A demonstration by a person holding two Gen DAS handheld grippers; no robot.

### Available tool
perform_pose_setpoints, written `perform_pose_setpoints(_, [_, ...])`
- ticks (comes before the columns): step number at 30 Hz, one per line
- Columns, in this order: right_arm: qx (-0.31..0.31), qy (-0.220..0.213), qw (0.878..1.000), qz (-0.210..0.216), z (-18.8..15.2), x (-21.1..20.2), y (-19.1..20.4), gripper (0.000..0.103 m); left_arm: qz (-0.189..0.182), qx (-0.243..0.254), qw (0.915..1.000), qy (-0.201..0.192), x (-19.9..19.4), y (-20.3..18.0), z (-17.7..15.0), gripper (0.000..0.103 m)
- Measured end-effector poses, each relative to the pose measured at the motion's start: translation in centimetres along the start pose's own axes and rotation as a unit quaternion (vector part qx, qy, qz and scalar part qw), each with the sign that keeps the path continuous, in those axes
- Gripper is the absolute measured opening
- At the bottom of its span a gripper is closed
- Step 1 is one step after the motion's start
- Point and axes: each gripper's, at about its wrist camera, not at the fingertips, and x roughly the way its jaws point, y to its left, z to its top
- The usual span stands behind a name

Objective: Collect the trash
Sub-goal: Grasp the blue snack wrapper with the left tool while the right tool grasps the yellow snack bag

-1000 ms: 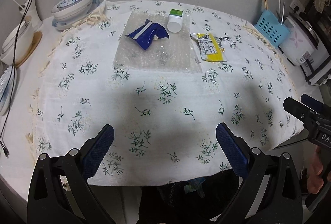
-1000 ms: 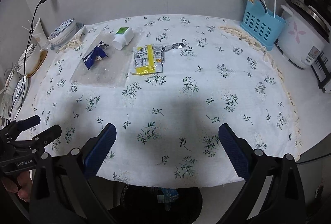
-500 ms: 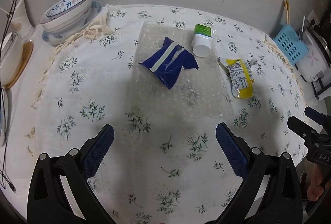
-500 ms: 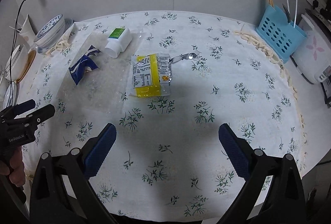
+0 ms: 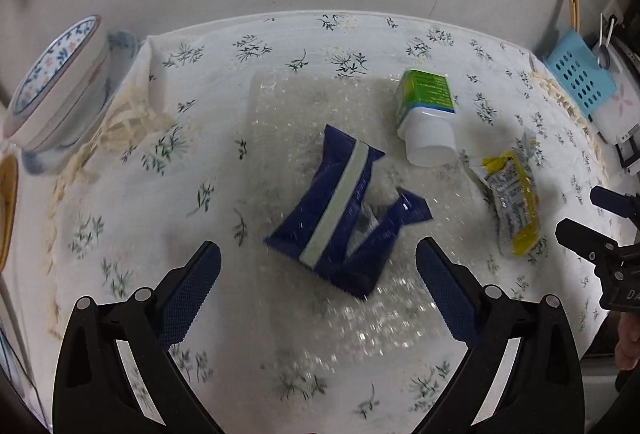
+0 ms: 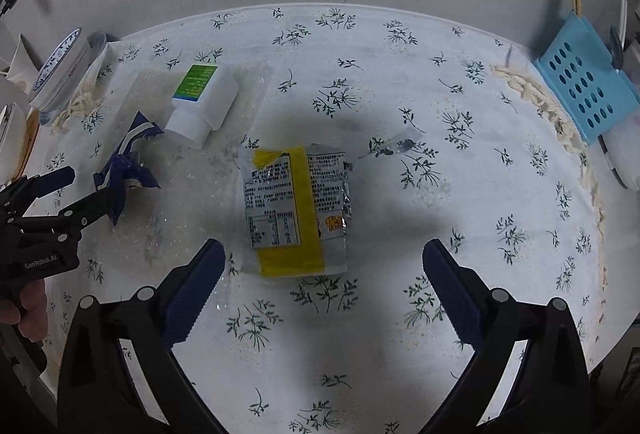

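Note:
A crumpled dark blue wrapper with a pale stripe lies on a clear bubble-wrap sheet. My left gripper hovers open just short of it, fingers either side. A yellow and silver packet lies flat on the floral cloth, and my right gripper stands open right before it. A white bottle with a green label lies on its side behind both. In the right wrist view the left gripper reaches the blue wrapper.
Stacked patterned bowls stand at the back left off the cloth. A blue utensil basket with chopsticks and a white rice cooker stand at the back right. A small clear scrap lies beyond the packet. A wall backs the table.
Both grippers have moved forward over the table and lower. The blue wrapper now sits between the left fingers' line, the yellow packet just ahead of the right ones. Both stayed open.

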Motion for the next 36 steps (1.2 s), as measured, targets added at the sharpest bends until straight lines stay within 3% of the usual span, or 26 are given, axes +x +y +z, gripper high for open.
perform_pose_setpoints(11, [0.017, 0.038, 0.999, 0.007, 2.3, 4.1, 0.6, 0.095, 0.009, 0.016, 0.9996, 0.024, 3.1, -0.2, 1.5, 0.089])
perform_pose_setpoints(19, [0.021, 0.055, 0.998, 0.01, 3.2, 5.4, 1.3, 0.094, 0.014, 0.004, 0.9992, 0.037, 4.0, -0.1, 2.2, 0.073])
perform_pose_setpoints(28, [0.032, 0.08, 0.996, 0.029, 3.8, 6.8, 2.0, 0.065, 0.01, -0.003, 0.9992, 0.039, 4.0, 0.2, 2.2, 0.058])
perform_pose_setpoints(36, [0.026, 0.073, 0.996, 0.034, 3.7, 6.7, 2.4, 0.046, 0.008, -0.002, 0.9994, 0.033, 3.0, 1.3, 1.6, 0.057])
